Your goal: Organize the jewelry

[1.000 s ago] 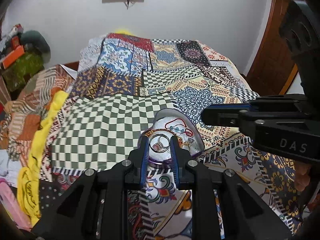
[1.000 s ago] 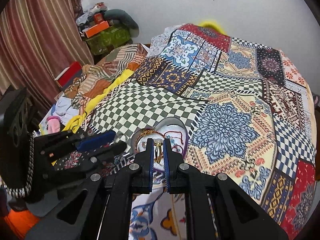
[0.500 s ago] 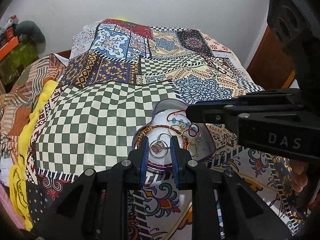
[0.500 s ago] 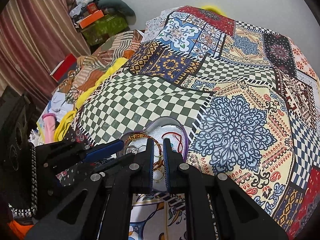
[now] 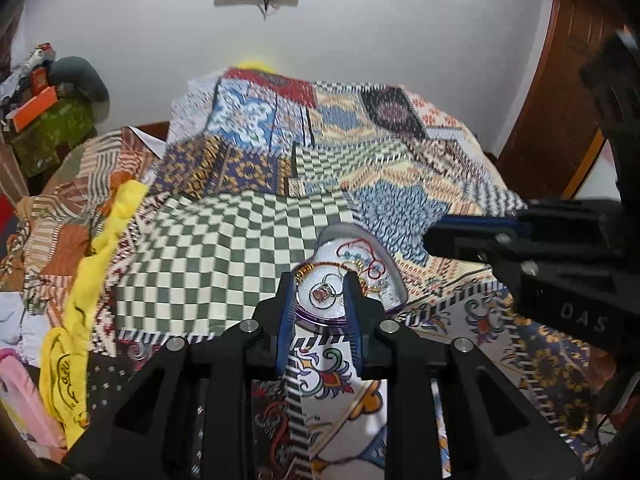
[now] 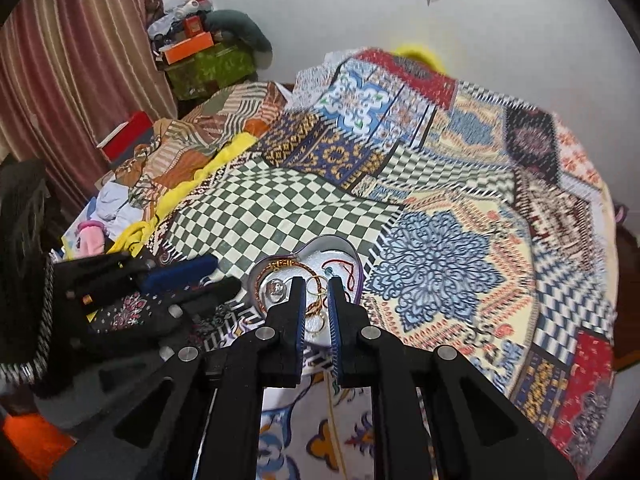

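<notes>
A heart-shaped silver tray [image 5: 320, 322] [image 6: 332, 238] with a purple rim lies on the patchwork bedspread. It holds a red thread bracelet [image 5: 360, 246] [image 6: 348, 266], a gold braided bangle [image 6: 280, 266], gold rings [image 6: 316, 308] and a ring with a reddish stone [image 5: 320, 292] [image 6: 276, 289]. My left gripper [image 5: 319, 278] [image 6: 224, 276] hovers over the tray's near edge, its jaws opening. The stone ring lies on the tray floor between them, untouched. My right gripper [image 6: 316, 282] [image 5: 430, 236] is just right of it, its jaws opening by a narrow gap. The gold rings show through that gap, lying in the tray.
The bedspread [image 6: 440, 264] stretches away to a white wall. A yellow cloth [image 5: 100, 248] and a heap of clothes [image 6: 116, 204] lie along its left edge. Boxes [image 6: 208, 64] and a curtain [image 6: 72, 60] stand at the far left, a wooden door [image 5: 560, 100] at the right.
Both grippers dipped toward the tray and came back up. The stone ring left the left gripper and a gold ring left the right one. Both gaps are wider.
</notes>
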The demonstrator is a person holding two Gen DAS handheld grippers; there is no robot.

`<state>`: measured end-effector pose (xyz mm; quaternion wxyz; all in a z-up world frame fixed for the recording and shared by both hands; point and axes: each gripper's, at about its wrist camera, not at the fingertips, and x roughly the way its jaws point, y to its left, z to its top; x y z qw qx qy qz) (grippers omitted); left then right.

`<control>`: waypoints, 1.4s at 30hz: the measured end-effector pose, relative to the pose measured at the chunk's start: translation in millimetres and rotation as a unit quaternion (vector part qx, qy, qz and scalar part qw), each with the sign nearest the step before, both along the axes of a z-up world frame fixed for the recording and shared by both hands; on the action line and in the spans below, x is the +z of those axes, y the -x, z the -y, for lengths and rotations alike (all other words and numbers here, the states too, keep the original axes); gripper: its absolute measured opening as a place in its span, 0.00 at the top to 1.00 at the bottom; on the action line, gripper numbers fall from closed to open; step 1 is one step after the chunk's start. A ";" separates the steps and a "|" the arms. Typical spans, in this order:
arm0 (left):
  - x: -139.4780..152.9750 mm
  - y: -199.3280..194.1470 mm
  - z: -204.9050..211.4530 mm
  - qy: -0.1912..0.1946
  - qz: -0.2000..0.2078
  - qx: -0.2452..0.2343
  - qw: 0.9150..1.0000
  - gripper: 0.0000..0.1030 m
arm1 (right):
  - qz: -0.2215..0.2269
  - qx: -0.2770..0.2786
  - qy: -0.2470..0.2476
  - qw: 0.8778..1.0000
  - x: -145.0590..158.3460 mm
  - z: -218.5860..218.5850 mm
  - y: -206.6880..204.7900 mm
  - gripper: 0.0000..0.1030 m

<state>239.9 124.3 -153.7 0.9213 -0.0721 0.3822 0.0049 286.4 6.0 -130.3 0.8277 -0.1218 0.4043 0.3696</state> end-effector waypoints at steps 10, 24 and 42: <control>79.4 66.1 6.7 -0.007 0.088 0.014 0.996 0.75 | 0.056 -0.029 -0.067 0.996 47.4 35.0 61.2 0.83; 168.2 193.5 51.8 -0.055 0.256 0.028 0.965 0.49 | 0.227 -0.073 -0.169 0.956 134.4 93.9 171.9 0.75; 167.7 244.0 66.4 -0.049 0.296 0.078 0.951 0.03 | 0.326 -0.155 -0.187 0.914 139.7 113.0 226.9 0.00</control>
